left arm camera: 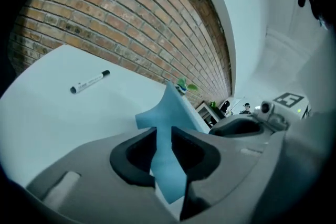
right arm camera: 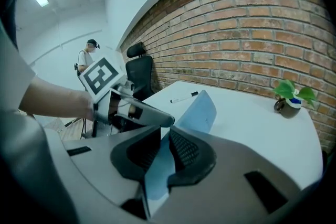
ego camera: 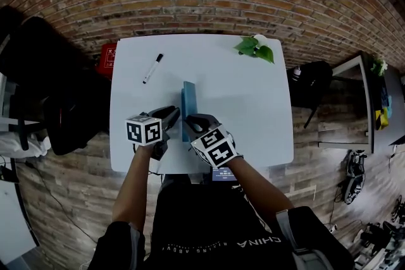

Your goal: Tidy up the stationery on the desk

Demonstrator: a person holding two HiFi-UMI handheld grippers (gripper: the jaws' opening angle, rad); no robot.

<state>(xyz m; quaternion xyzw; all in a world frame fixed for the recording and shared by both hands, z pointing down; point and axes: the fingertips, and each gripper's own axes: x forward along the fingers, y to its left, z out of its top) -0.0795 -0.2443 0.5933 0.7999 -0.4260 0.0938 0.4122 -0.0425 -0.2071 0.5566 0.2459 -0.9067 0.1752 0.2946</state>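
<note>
Blue folder (ego camera: 188, 101) stands up on its thin edge, near the middle of the front edge of the white desk (ego camera: 247, 110). Both claws pinch it. The left gripper (ego camera: 172, 115) is closed tight on the folder's near end, and the right gripper (ego camera: 195, 124) is closed on it just beside that. The folder looks thin and bendy. If the two claws pull different ways, it may bend or tear. If one lets go first, it may flop over flat. One flap is opening to the side, so it could swing out and slip. A black-capped marker (ego camera: 152, 68) lies near the back left corner. A little plant (ego camera: 256, 47) sits at the back right corner.
</note>
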